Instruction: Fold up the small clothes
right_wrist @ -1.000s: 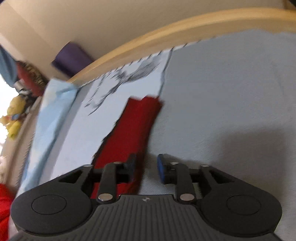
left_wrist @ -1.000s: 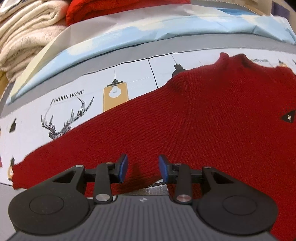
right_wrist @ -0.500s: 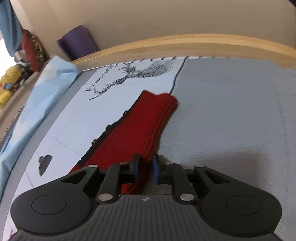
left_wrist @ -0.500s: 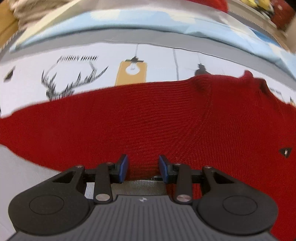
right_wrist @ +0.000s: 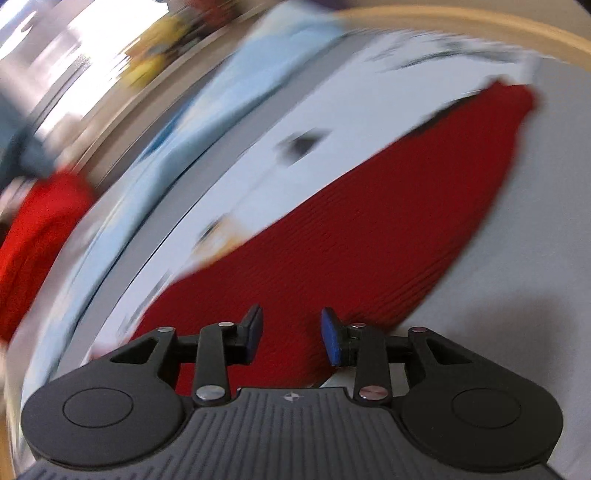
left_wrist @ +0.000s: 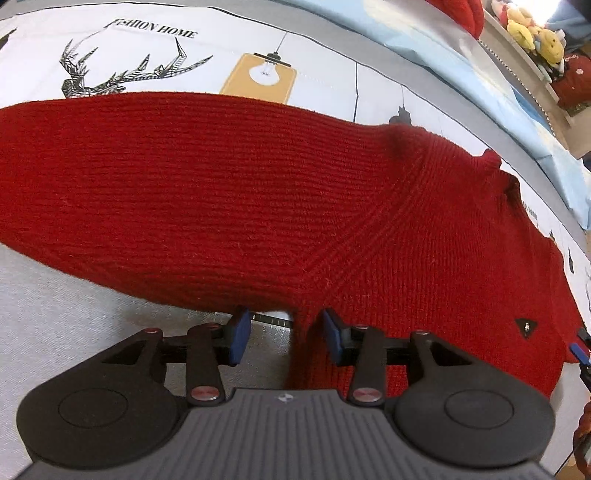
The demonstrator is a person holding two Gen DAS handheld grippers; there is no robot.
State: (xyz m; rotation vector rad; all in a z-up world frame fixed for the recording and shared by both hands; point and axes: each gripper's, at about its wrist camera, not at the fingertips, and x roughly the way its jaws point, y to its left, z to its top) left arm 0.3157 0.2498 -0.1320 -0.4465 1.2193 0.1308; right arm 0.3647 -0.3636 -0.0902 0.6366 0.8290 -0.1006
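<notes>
A red knit sweater (left_wrist: 332, 192) lies flat on the printed sheet, one sleeve stretching left and the collar (left_wrist: 491, 162) at the right. My left gripper (left_wrist: 283, 326) points down at the spot where this sleeve meets the body. Its jaws are opening, with the sweater's side edge between the blue pads (left_wrist: 236, 328) but not pressed. The right wrist view is blurred by motion. There the other sleeve (right_wrist: 369, 229) runs up to its cuff (right_wrist: 513, 99). My right gripper (right_wrist: 290, 330) hovers over that sleeve, jaws opening, the pads clear of the cloth.
The sheet (left_wrist: 147, 55) shows a deer and a light bulb print. A pale blue folded cloth (left_wrist: 461, 55) lies behind it, with plush toys (left_wrist: 535, 29) at the far right. A second red garment (right_wrist: 33, 240) and a wooden bed rim (right_wrist: 517, 29) appear in the right wrist view.
My left gripper slid right along the sleeve to the armpit and its jaws widened. My right gripper swung fast from near the cuff toward the body, and its nearly closed jaws spread apart.
</notes>
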